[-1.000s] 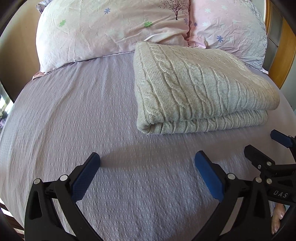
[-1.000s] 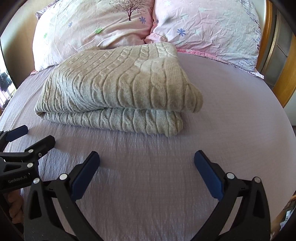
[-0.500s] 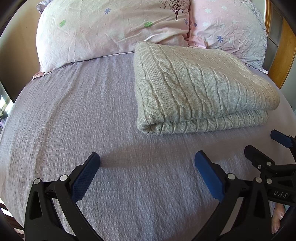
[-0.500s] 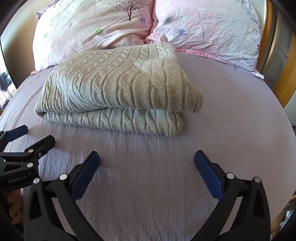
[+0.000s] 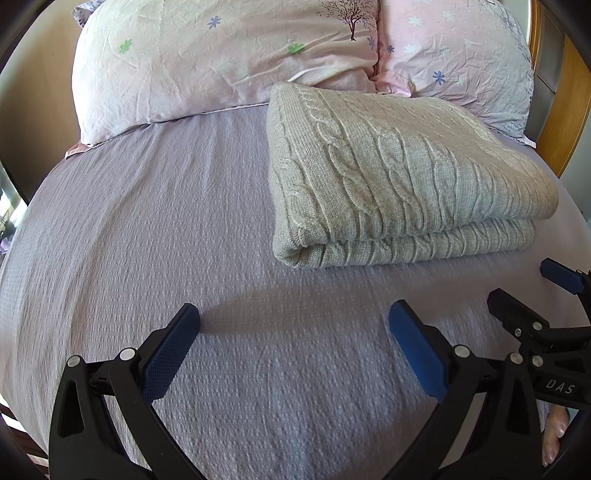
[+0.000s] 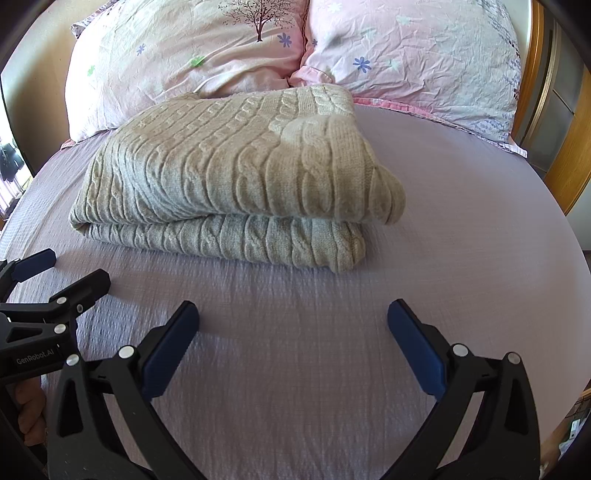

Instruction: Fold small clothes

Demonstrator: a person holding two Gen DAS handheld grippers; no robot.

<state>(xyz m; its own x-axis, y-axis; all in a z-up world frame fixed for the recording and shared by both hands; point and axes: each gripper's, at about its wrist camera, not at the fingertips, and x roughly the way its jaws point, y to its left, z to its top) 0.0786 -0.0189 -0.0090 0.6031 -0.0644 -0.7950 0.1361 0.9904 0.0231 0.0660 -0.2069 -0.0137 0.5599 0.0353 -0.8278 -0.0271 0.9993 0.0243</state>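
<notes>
Left hand-held gripper (image 5: 293,332): released, empty above the bed (image 5: 147,221). Right hand-held gripper (image 6: 293,330): same. Knit sweater (image 6: 229,184): folded, ahead of both, apart. I judge folding finished; next calls for retreat or tidying.

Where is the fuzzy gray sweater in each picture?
Left wrist view: the folded gray sweater lies right of center on the purple bedsheet, beyond the open left gripper.
Right wrist view: the sweater lies left of center, beyond the open right gripper.
Shared landmark: the pink pillow with the tree print, behind the sweater.
</notes>
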